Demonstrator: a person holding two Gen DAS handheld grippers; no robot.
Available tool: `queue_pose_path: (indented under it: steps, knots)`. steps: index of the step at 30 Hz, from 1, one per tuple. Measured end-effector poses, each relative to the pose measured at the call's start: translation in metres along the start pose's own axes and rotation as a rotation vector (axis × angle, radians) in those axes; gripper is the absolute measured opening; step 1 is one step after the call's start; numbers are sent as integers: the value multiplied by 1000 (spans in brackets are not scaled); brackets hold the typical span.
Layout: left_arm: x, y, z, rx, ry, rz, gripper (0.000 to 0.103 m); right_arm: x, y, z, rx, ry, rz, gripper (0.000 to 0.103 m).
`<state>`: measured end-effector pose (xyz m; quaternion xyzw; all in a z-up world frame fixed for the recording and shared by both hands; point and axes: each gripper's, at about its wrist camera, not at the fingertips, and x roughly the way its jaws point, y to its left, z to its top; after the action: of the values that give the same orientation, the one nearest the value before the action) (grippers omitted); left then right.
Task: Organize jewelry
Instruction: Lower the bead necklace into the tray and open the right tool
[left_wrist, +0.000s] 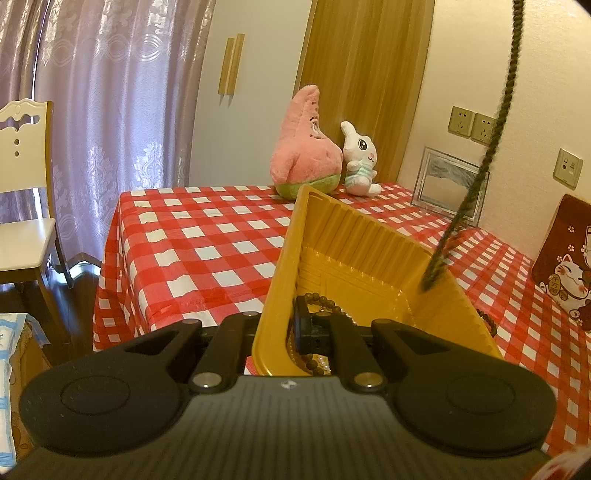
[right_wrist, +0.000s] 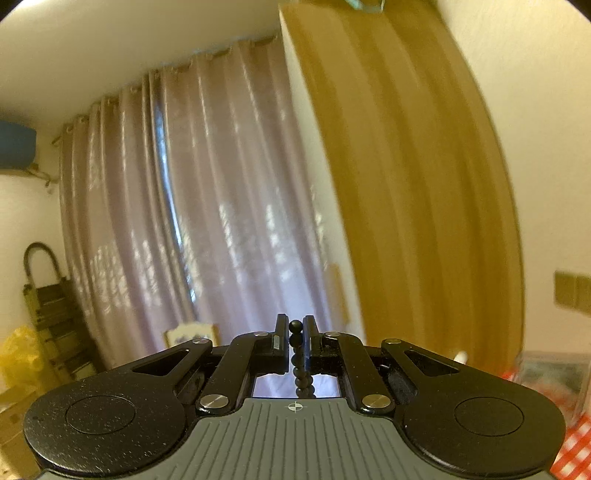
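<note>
**A dark bead strand hangs over the gold tray, ready to go in**

We are mid-transfer. Our right gripper (right_wrist: 295, 328) has its fingers pressed together on a string of dark beads (right_wrist: 296, 347), pinched near its top, with beads showing between the pads and trailing down below them. In the left wrist view the same strand (left_wrist: 480, 155) hangs as a long dark line from the top of the picture, its lower end dangling at the far right wall of the gold tray (left_wrist: 354, 236), just about at the rim.

Our left gripper (left_wrist: 291, 328) holds that tray: its fingers are closed on the near left wall, one pad inside and the other outside, and the tray looks tipped up off the red checked tablecloth (left_wrist: 192, 243).

Inside the tray, at the near end beside the inner pad, lies a brown bead bracelet (left_wrist: 321, 301), and a few pale, pearl-like beads (left_wrist: 323, 363) show lower down (partly hidden by the gripper, so we cannot tell what piece they belong to). Another brown bead string (left_wrist: 487, 321) appears outside the tray's right wall.

Next, we judge, the strand must be centred over the tray and lowered so it coils inside before the right fingers part. Its loose end could slip over the rim.
</note>
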<state>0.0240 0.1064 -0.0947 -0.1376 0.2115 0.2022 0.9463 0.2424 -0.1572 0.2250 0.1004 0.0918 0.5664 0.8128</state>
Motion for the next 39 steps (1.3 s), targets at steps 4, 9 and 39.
queue_pose_path:
  steps: [4,9,39]
  knots:
    - [0,0,0,0,0,0,6,18,3,-26,39,104,30,7]
    - [0,0,0,-1,0,0,6,36,7,-56,92,214,62,7]
    - [0,0,0,-8,2,4,7,82,-25,-259,350,664,-97,7]
